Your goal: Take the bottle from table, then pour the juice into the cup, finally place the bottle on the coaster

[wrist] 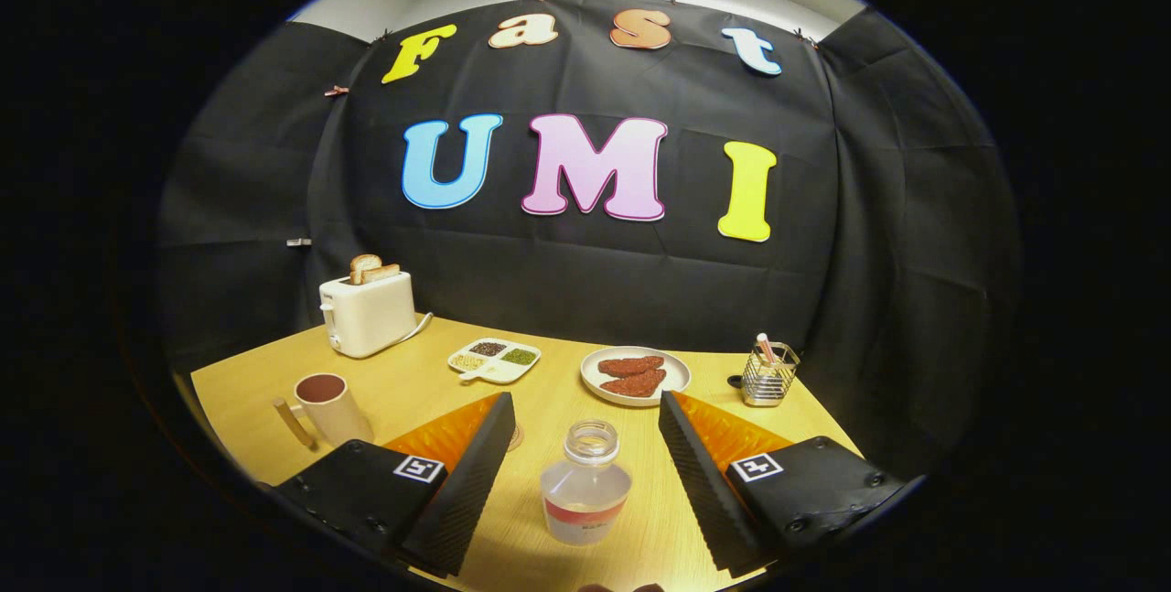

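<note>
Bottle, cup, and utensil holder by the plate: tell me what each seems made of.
The small clear uncapped bottle, standing between the open claw's fingers and untouched, looks like thin glossy plastic: see-through walls, soft highlights. The cream handled cup looks like glazed ceramic: opaque, thick rim, smooth sheen. The silvery wire utensil holder looks like polished metal: bright reflections on thin bars.

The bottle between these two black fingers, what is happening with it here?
A person's hand-held gripper is open, one finger on each side of the bottle, not touching it. The bottle stands upright and uncapped on the table. The cup waits to the left, beyond the left finger. So the grasp is not yet made and nothing is poured.
</note>
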`<action>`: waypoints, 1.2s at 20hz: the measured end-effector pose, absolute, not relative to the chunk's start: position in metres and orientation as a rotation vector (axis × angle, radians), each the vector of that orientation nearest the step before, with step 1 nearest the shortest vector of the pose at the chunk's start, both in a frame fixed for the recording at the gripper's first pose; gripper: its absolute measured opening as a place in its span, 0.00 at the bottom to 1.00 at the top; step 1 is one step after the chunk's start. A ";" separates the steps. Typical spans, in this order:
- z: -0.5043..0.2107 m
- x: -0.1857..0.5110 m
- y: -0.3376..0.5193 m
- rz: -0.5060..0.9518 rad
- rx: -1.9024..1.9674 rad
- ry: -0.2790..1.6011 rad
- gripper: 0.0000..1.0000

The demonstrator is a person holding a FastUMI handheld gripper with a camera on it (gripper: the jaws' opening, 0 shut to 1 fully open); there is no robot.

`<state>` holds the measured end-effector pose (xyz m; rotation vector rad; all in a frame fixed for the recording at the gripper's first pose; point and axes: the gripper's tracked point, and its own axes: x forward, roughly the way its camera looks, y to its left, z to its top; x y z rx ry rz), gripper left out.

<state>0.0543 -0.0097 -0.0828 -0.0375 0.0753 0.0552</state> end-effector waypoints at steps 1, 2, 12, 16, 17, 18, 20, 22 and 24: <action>-0.087 0.056 -0.011 0.051 -0.036 0.078 0.97; -0.090 0.059 -0.012 0.047 -0.035 0.080 0.97; -0.133 0.069 -0.007 0.046 -0.022 0.120 0.98; -0.152 0.071 -0.008 0.037 -0.013 0.143 0.98; -0.155 0.071 -0.008 0.034 -0.010 0.145 0.98; -0.157 0.071 -0.008 0.032 -0.011 0.145 0.98; -0.161 0.074 -0.008 0.036 -0.010 0.146 0.97; -0.164 0.076 -0.008 0.037 -0.014 0.148 0.97; -0.164 0.078 -0.007 0.044 -0.006 0.139 0.97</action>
